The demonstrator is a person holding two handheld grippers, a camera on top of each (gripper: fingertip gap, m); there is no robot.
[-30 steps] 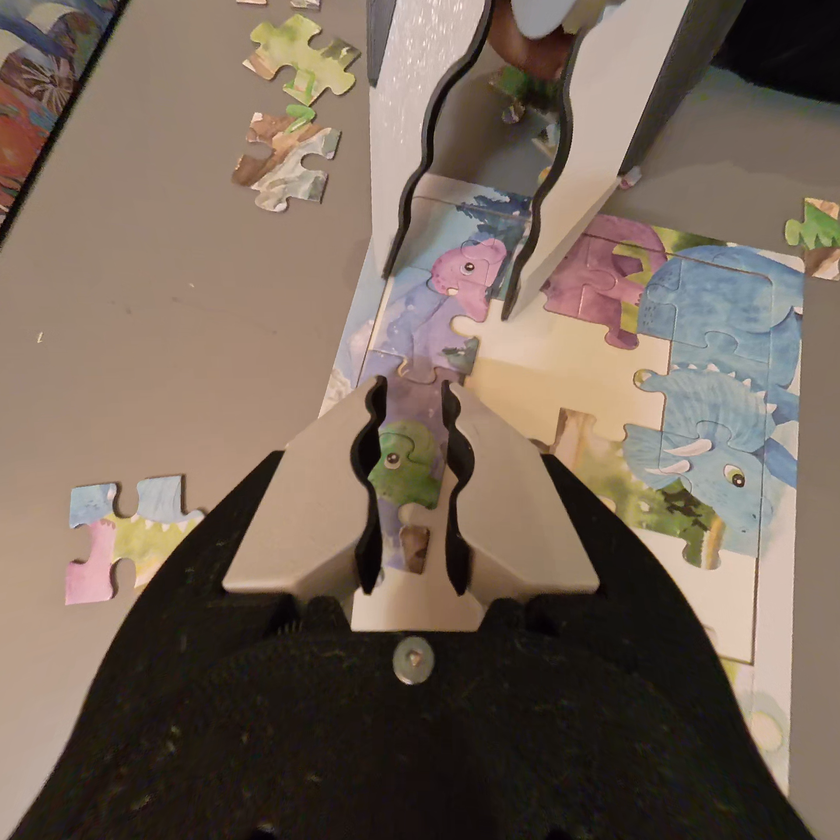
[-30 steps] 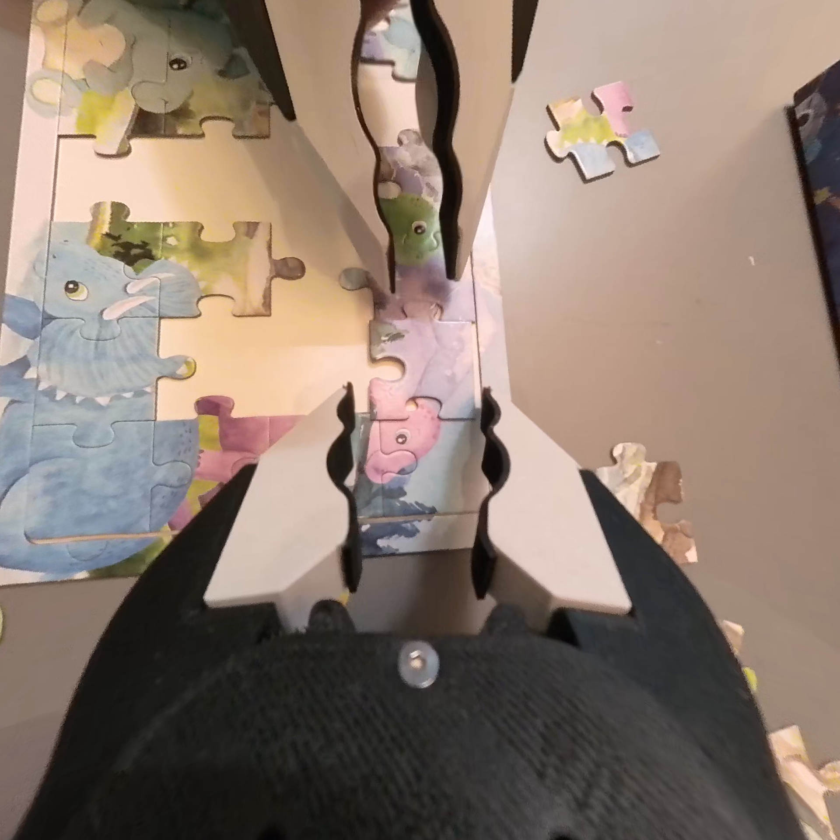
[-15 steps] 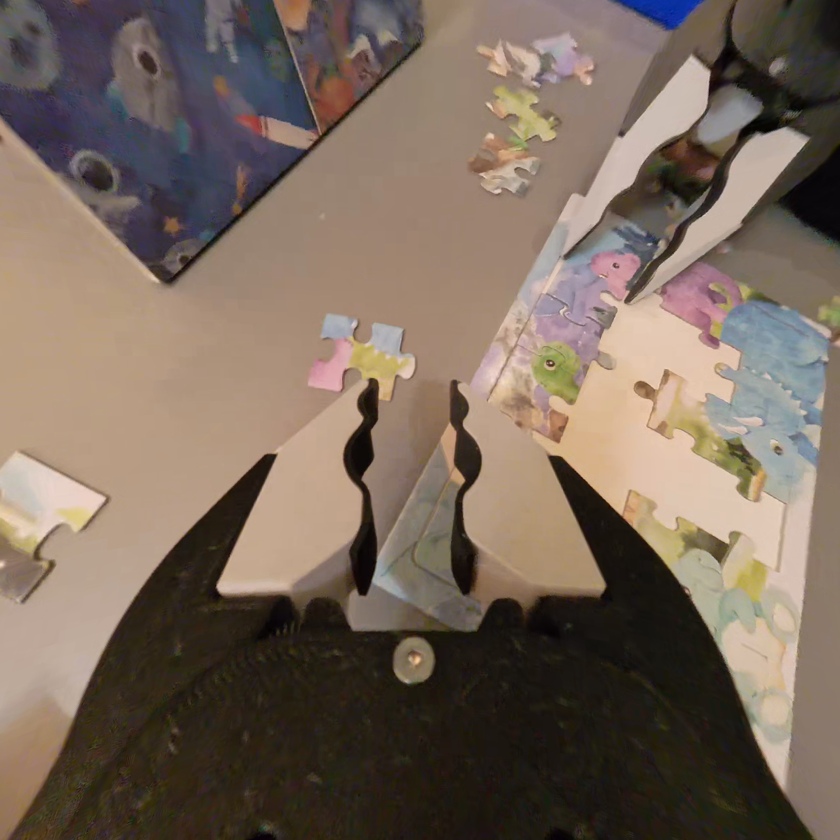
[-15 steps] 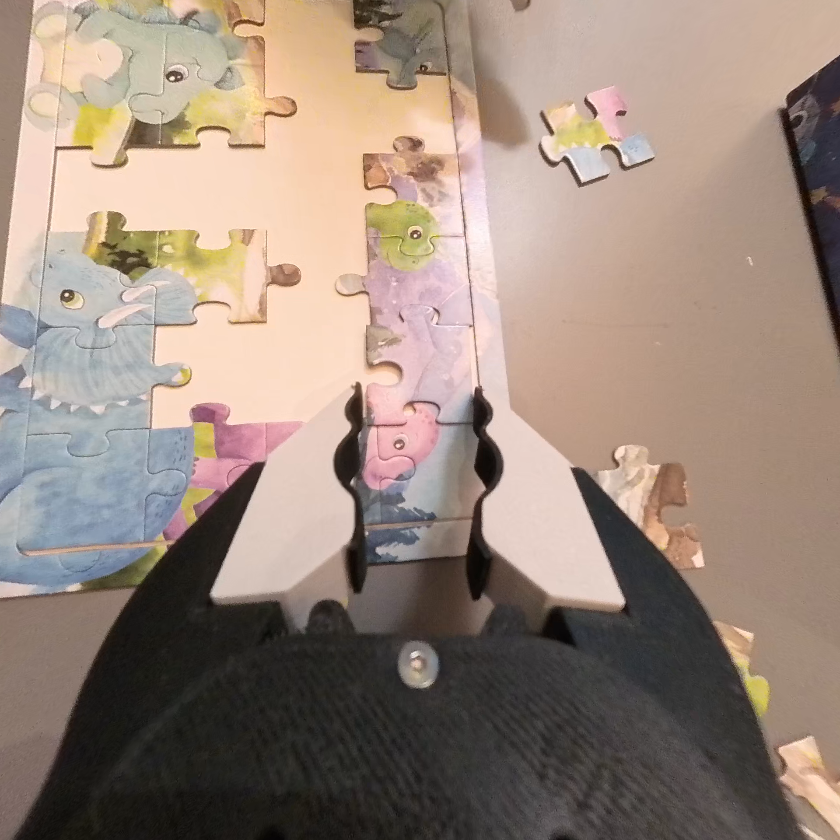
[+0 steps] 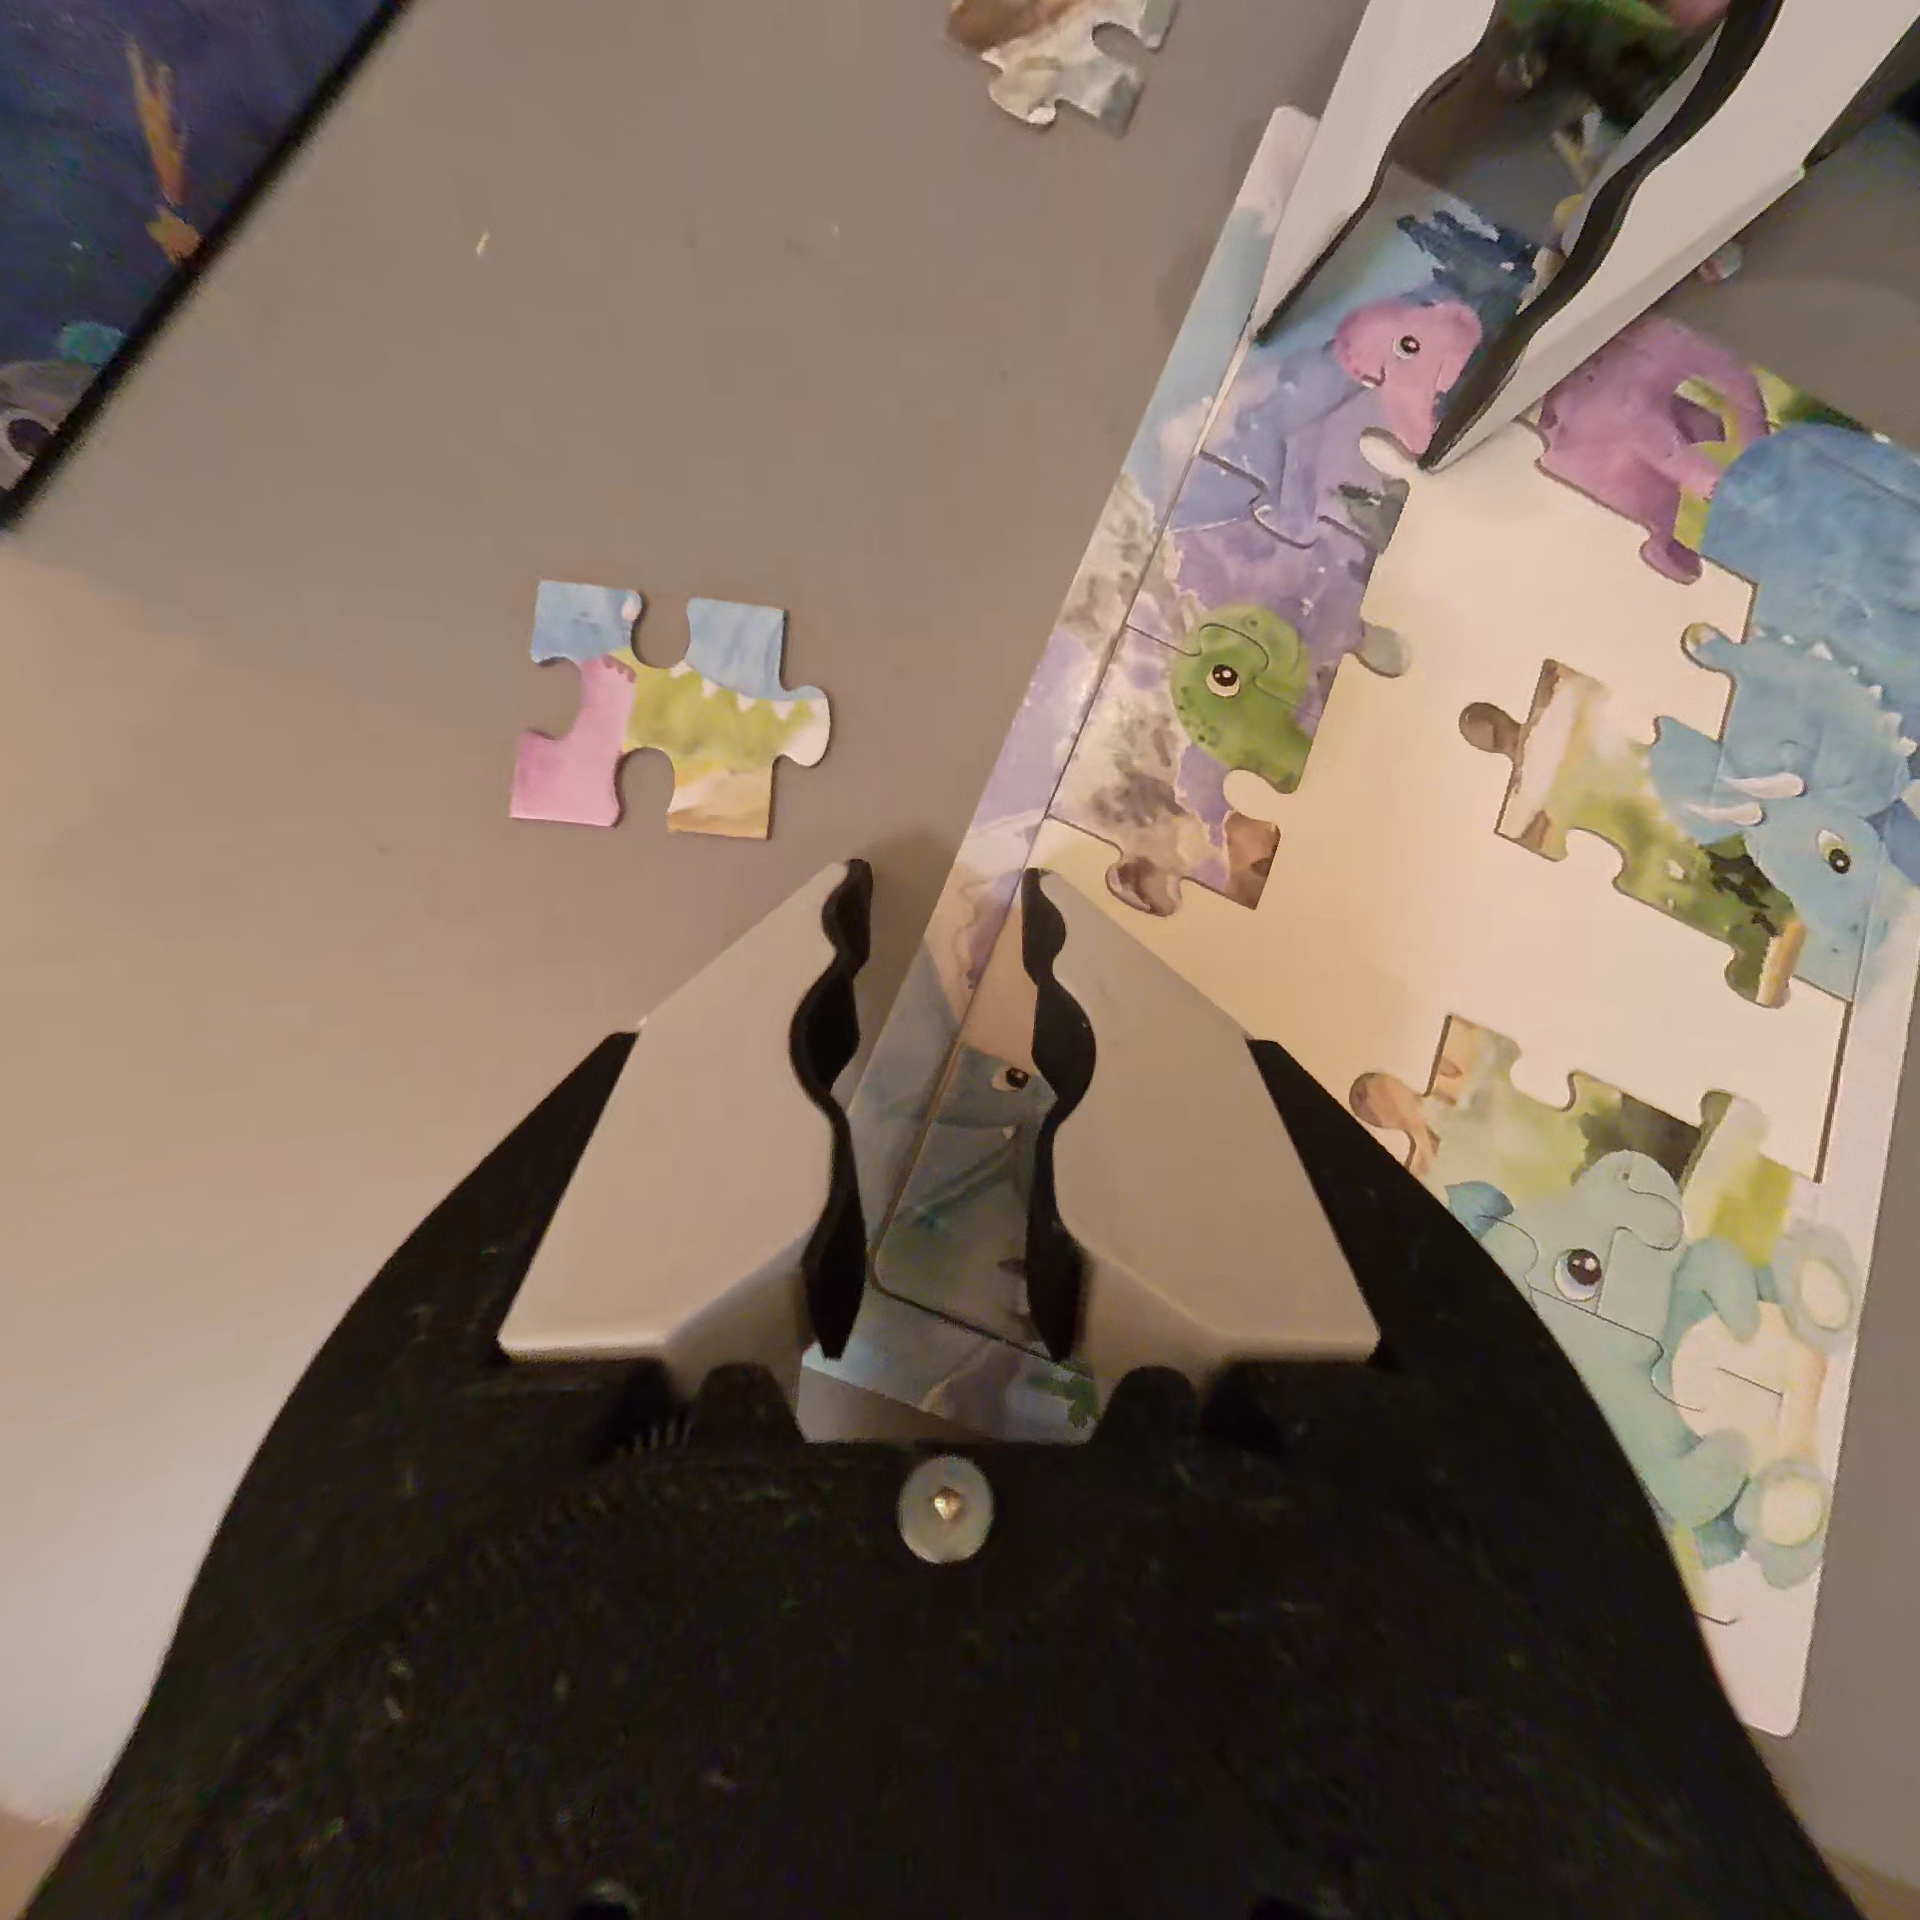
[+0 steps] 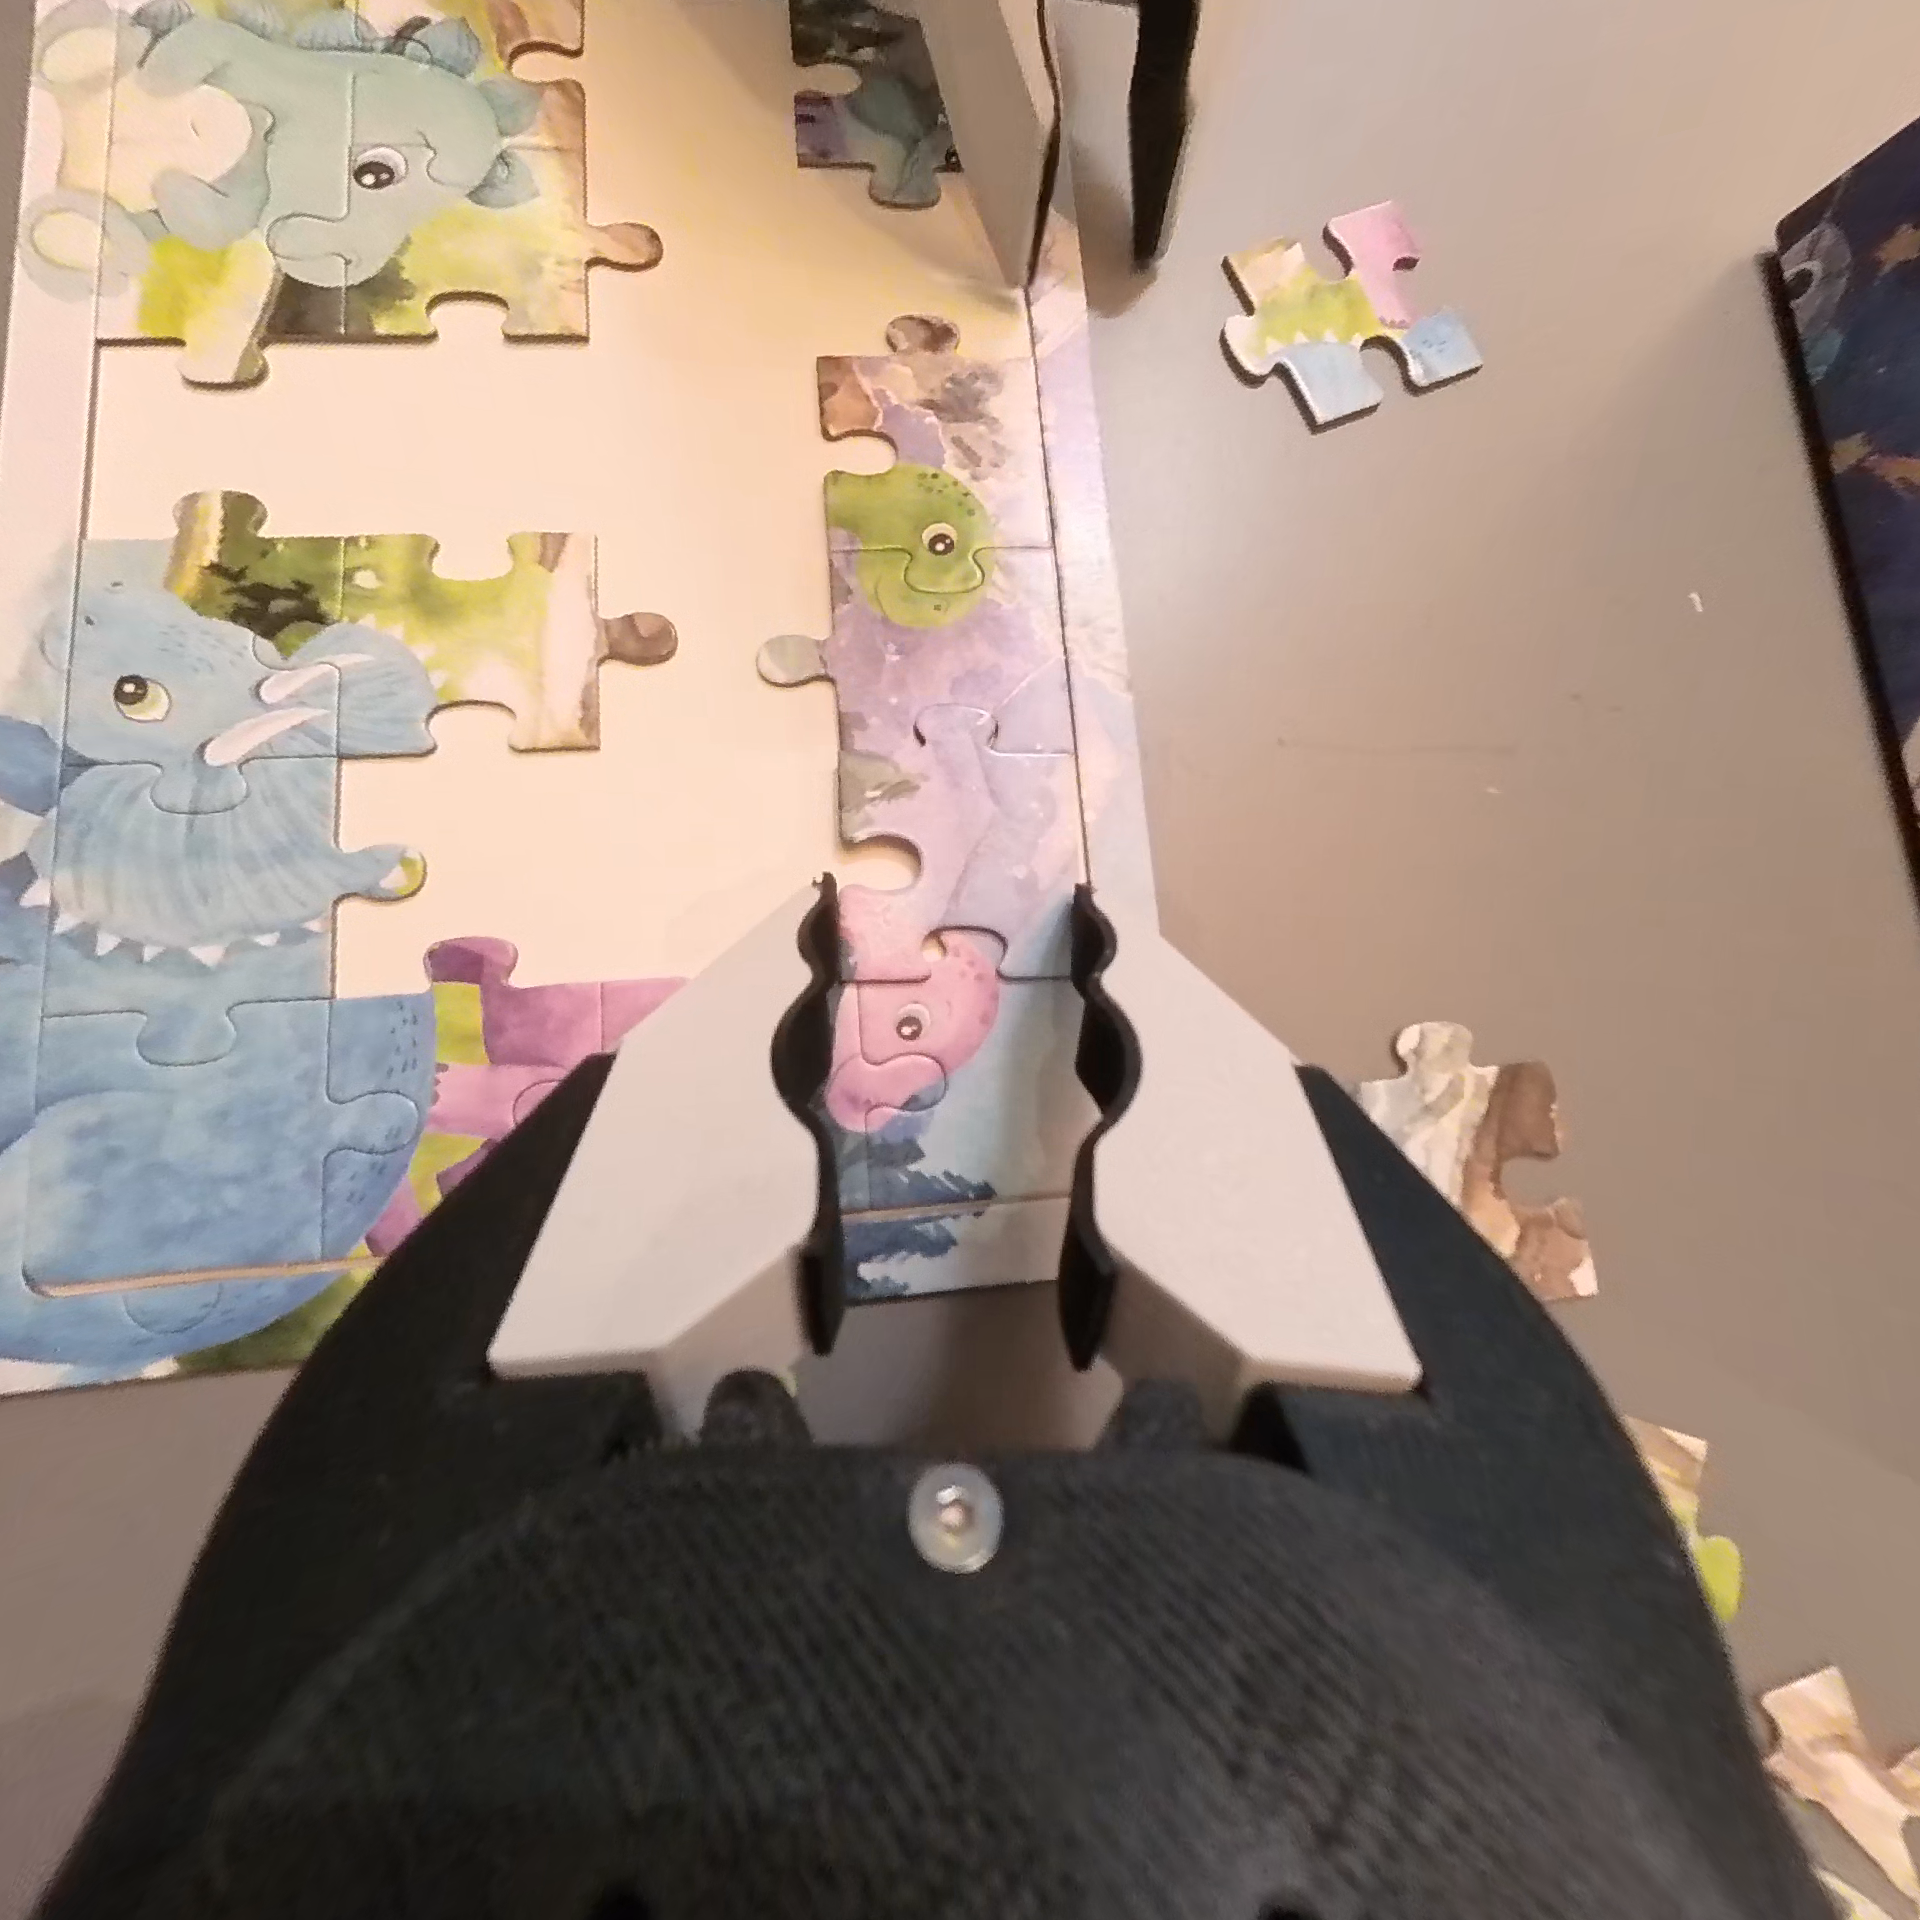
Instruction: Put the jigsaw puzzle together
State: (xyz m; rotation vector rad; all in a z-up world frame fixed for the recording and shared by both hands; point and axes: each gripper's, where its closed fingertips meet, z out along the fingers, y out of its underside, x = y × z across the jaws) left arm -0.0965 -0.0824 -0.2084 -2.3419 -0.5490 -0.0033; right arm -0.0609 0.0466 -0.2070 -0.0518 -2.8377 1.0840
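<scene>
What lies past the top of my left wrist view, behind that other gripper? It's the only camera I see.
Observer: More loose bits on the table: a yellow-green piece and a pale piece.
Operator: And the blue dinosaur cut off on my right?
Observer: Its body is pieced together, filling that corner of the board.
Operator: Is that other gripper holding anything?
Observer: No; the right gripper is open and empty, above the pink dinosaur.
</scene>
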